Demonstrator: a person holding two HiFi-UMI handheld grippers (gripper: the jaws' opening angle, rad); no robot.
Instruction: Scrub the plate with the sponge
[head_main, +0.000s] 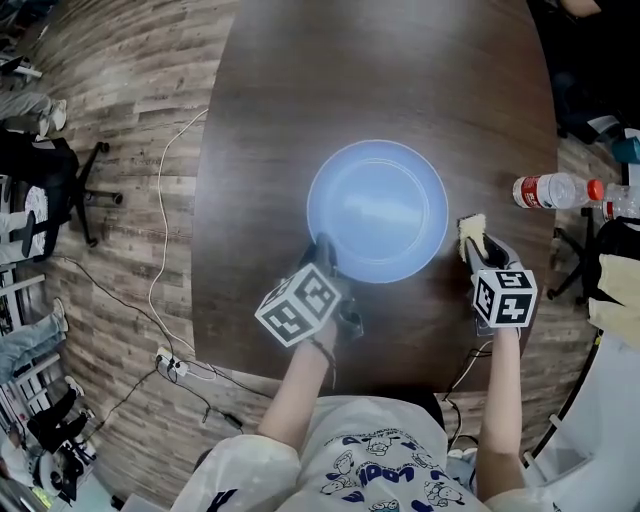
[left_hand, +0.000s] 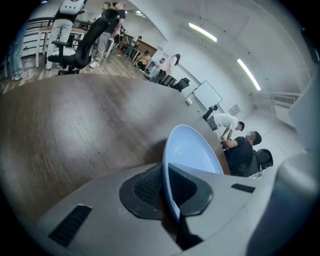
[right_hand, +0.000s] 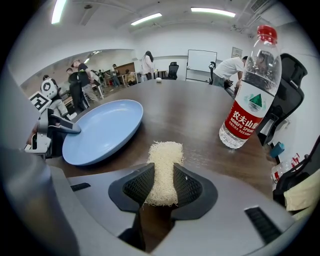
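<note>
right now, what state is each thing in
left gripper: shut on the plate rim
right gripper: shut on the sponge
plate: on the table
sponge: beside the plate, not touching it
water bottle: upright, cap on

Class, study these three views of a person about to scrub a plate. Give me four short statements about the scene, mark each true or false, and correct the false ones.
1. The left gripper is shut on the rim of the blue plate. True.
2. The right gripper holds the water bottle. False: it is shut on the sponge; the bottle stands upright on the table, untouched.
3. The sponge is pressed onto the plate. False: it is off the plate, beside its right edge in the head view.
4. The water bottle has a red cap. True.
</note>
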